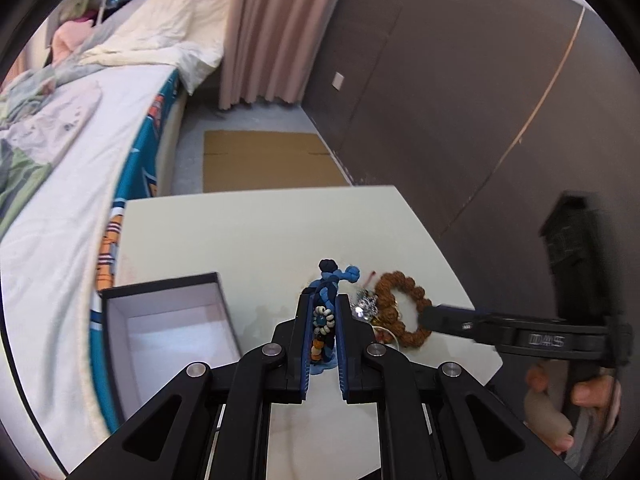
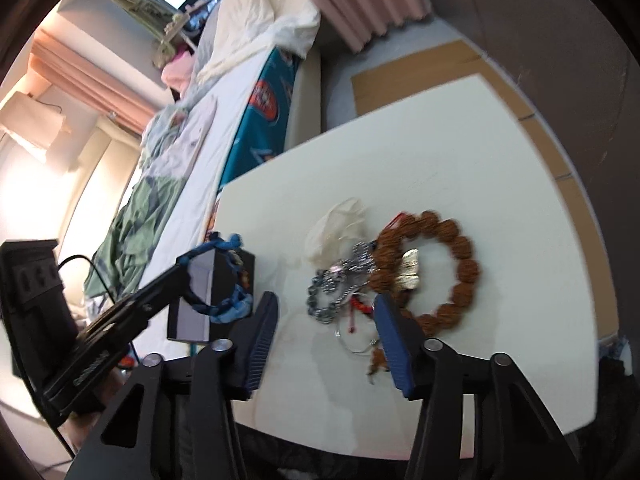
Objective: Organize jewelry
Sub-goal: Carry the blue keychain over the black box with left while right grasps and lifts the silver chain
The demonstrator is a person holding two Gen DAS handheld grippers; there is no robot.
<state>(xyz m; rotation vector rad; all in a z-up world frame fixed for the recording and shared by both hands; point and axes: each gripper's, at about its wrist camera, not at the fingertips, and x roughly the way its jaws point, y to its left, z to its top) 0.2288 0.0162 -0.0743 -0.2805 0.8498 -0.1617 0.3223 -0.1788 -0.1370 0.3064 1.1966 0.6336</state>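
Observation:
My left gripper (image 1: 323,300) is shut on a blue braided bracelet (image 1: 330,276) strung with pale and orange beads, held above the white table (image 1: 260,232). In the right wrist view the blue bracelet (image 2: 228,304) hangs as a loop from the left gripper (image 2: 186,262), in front of the box (image 2: 208,280). My right gripper (image 2: 326,312) stands open low over the jewelry pile, with a silver bracelet (image 2: 326,294) between its blue pads and untouched. A brown bead bracelet (image 2: 436,268) lies just right of it, with a gold piece (image 2: 409,275) on it.
A black box with a white inside (image 1: 172,320) sits open at the table's left edge. A crumpled white bag (image 2: 340,226) lies behind the pile. A bed (image 1: 72,168) runs along the left, and flat cardboard (image 1: 264,160) lies on the floor beyond the table.

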